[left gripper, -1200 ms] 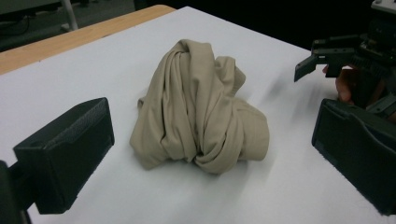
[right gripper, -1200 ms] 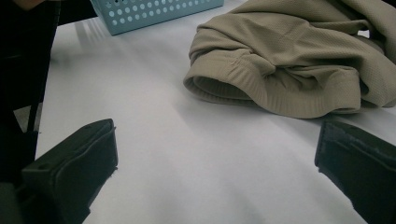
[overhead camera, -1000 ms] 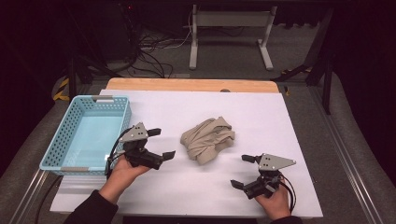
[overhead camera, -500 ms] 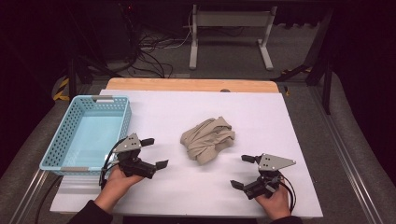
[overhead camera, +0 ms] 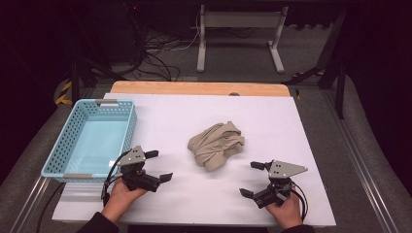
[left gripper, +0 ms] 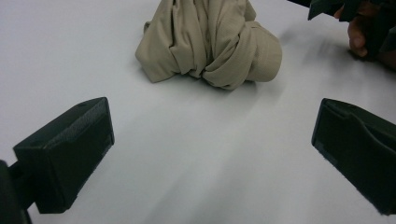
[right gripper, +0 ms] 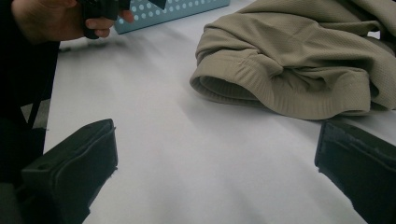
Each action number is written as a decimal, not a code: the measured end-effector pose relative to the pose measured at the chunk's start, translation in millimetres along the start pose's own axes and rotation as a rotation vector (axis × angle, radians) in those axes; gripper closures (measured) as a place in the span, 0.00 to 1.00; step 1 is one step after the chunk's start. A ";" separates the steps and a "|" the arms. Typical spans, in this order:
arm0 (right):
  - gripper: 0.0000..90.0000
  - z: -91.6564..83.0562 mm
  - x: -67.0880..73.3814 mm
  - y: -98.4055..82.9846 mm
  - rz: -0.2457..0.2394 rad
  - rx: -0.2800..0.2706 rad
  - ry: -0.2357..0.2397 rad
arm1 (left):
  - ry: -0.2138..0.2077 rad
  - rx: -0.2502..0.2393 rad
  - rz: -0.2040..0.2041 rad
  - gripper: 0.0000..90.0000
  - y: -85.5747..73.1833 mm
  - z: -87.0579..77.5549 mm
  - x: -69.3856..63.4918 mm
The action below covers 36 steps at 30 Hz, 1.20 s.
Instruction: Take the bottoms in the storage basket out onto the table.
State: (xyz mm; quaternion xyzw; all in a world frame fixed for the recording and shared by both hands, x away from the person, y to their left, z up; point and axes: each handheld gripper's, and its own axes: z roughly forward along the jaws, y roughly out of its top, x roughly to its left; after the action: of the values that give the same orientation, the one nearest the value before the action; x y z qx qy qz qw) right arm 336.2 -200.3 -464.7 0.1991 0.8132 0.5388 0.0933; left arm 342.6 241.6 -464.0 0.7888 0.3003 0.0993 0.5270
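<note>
The crumpled beige knit garment (overhead camera: 215, 145) sat bunched mid-table on the white tabletop (overhead camera: 301, 126) — nothing touching it. The left gripper (overhead camera: 158, 166) was low by the light blue perforated plastic basket (overhead camera: 73, 133), jaws spread wide, empty. The right gripper (overhead camera: 252, 178) rested near the table's front edge — jaws also wide apart, aimed at the cloth.

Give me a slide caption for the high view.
Two open hand-held grippers, left gripper and right gripper, flank a crumpled beige garment on a white table beside a blue basket.
</note>
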 end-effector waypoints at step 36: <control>0.00 1.2 0.2 0.3 -0.006 0.010 0.010 | 0.031 0.038 0.026 0.00 -9.6 9.0 5.0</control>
State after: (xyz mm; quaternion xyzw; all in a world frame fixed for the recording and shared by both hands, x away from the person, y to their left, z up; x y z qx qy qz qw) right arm 336.6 -199.1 -464.9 0.1947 0.8169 0.5355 0.0899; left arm 347.4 240.1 -477.2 0.8008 0.3003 0.1127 0.5058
